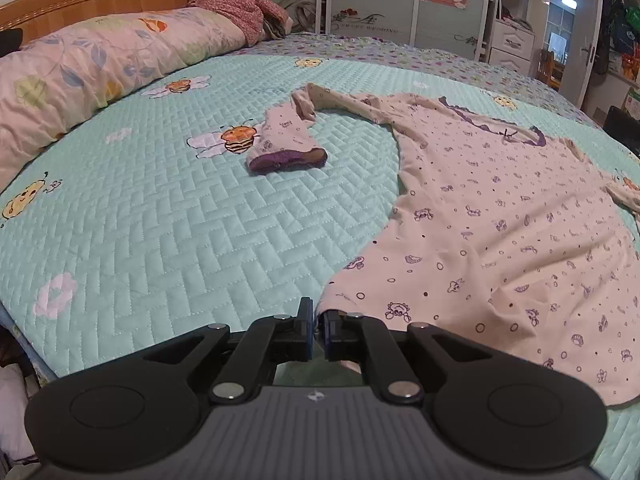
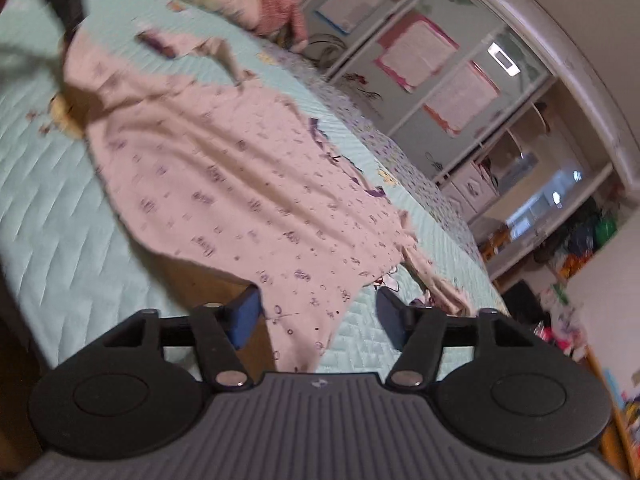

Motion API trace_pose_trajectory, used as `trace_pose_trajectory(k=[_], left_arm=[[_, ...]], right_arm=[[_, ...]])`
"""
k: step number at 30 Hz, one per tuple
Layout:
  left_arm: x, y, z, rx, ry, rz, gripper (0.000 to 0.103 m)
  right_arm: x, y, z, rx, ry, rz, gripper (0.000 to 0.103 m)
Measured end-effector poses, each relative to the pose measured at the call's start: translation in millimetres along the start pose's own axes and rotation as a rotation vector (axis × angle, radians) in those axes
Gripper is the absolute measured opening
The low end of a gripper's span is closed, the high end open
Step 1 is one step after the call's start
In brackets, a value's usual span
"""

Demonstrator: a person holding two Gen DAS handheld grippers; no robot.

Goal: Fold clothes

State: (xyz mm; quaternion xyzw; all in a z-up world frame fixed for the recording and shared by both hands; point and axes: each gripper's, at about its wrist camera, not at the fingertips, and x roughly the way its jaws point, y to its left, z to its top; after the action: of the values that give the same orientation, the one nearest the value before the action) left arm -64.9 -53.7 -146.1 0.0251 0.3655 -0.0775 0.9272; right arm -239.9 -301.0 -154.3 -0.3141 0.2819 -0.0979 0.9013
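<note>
Nightshirt (image 1: 500,216) spread on bed (image 1: 160,220); hem corner pinched by left gripper (image 1: 318,332), right gripper (image 2: 316,316) wide, straddling other corner, likely for lifting.

Dim indoor light, strong fisheye curvature, right view motion-blurred (perhaps tilted)

Each handheld claw, left (image 1: 318,330) and right (image 2: 318,322), has a ribbed grey plastic body with a small diamond-shaped mark at its front edge. Beside that mark sit two round black discs, and black link arms pinned with silver screws carry blue-padded fingers (image 2: 245,316).
</note>
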Motion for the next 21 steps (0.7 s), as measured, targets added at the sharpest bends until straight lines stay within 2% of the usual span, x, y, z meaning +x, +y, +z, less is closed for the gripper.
trace_pose_trajectory(k=[5,8,10,11,13,17,21], left_arm=[[0.0,-1.5,-0.7,0.000,0.006,-0.002,0.005],[0.2,-2.1,-1.1,0.005,0.007,-0.002,0.005],[0.2,-2.2,-1.0,0.009,0.004,0.000,0.005],[-1.1,-0.9,-0.6,0.004,-0.003,0.009,0.005],[-6.4,3.8,1.0,-0.014,-0.022,0.032,0.005],[-24.0,9.8,7.6,-0.040,-0.066,0.023,0.005],[-33.4,0.7,14.1,-0.004,-0.100,0.019,0.005]], right_arm=[[11.9,6.2,-0.9,-0.031,0.036,0.020,0.067],[16.6,14.0,-1.5,-0.071,0.050,0.035,0.062],[19.0,17.2,-2.0,-0.089,0.065,0.041,0.036],[18.7,15.2,-2.4,-0.082,0.081,0.035,0.000],[15.4,2.0,-5.2,-0.017,0.126,0.007,0.001],[-8.2,-55.4,-19.5,0.243,0.222,-0.047,0.001],[-17.2,-78.7,-34.4,0.416,0.280,-0.019,0.001]])
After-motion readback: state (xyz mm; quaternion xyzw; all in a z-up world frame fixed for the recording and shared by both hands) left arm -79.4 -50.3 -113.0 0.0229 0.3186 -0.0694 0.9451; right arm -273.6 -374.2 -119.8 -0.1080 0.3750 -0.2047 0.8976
